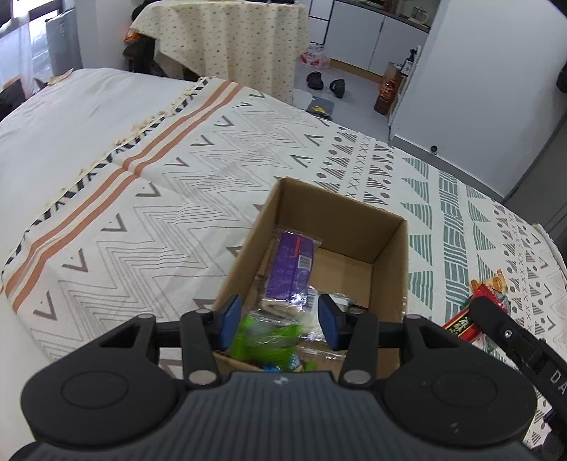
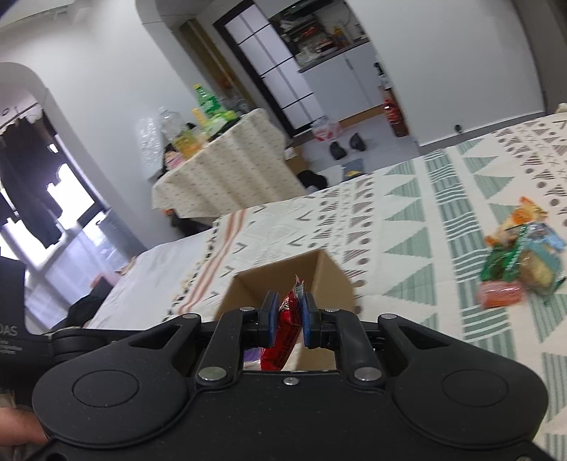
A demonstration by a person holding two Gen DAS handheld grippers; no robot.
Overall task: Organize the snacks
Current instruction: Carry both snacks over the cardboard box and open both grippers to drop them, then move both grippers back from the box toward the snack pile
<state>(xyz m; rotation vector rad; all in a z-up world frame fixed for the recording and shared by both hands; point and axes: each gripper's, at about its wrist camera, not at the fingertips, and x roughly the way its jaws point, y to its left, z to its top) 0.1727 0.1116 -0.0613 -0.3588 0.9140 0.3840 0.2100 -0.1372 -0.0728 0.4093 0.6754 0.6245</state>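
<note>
Pinching a red snack packet between its blue pads, the right gripper has its jaws drawn close together on the wrapper, poised over the near edge of the cardboard box. The left gripper stands with its jaws spread wide and nothing between them, hovering just above the box's near end. Directly under it lies a green wrapped snack, blurred, and beyond that a purple packet in clear film leans along the box's left inner wall; the far part of the box floor is bare. The box sits on a patterned bedspread with zigzags, orange stripes and green triangles. In the right wrist view, a loose pile of snacks lies on the bedspread well apart from the box, to its right. Farther off stands a table under a dotted cloth carrying bottles, and a pair of dark slippers rests on the floor near white cabinets.
</note>
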